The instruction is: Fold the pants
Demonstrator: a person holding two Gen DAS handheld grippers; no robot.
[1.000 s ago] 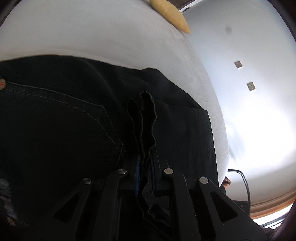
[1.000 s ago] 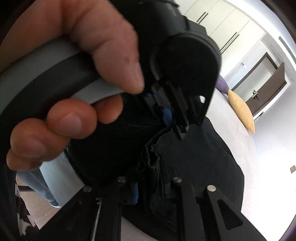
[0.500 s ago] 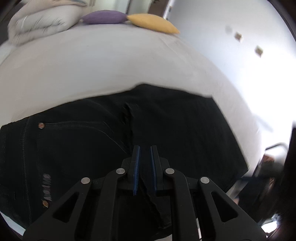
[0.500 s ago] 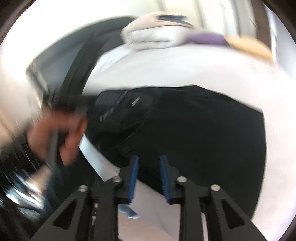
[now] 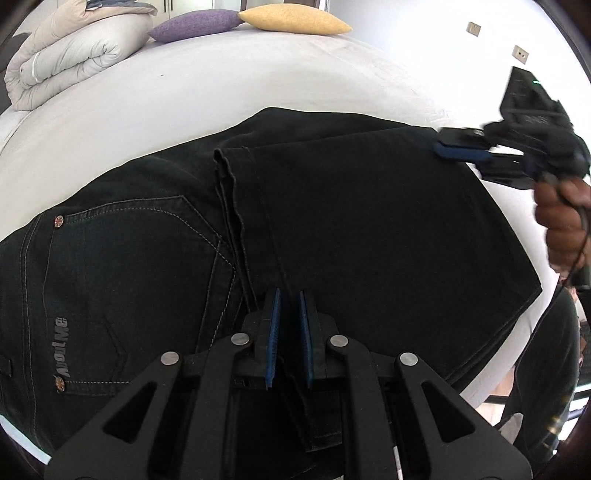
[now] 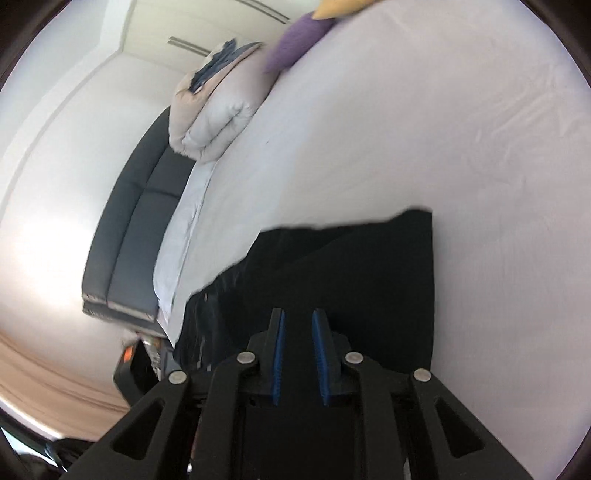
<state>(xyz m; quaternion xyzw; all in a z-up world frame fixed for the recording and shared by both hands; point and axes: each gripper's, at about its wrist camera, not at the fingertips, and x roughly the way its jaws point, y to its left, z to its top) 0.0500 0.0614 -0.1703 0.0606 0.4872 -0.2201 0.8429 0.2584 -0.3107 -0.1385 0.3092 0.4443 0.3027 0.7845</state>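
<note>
Black jeans (image 5: 332,236) lie folded on a white bed (image 5: 221,85), legs laid over the seat, back pocket at the left. My left gripper (image 5: 289,317) hovers above the near edge of the jeans, its jaws slightly apart and empty. The right gripper (image 5: 461,149) shows in the left wrist view at the far right corner of the fold, held by a hand. In the right wrist view the right gripper (image 6: 298,332) is open and empty above the jeans (image 6: 351,273).
A rolled grey duvet (image 5: 70,62) sits at the bed's back left, with a purple cushion (image 5: 195,22) and a yellow cushion (image 5: 291,20) behind. A dark sofa (image 6: 133,236) stands beside the bed. The bed's edge runs close on the right.
Both grippers let go of the bunched jeans fabric and pulled back. The jeans now lie flat on the bed. The right gripper swung over to the far right corner.
</note>
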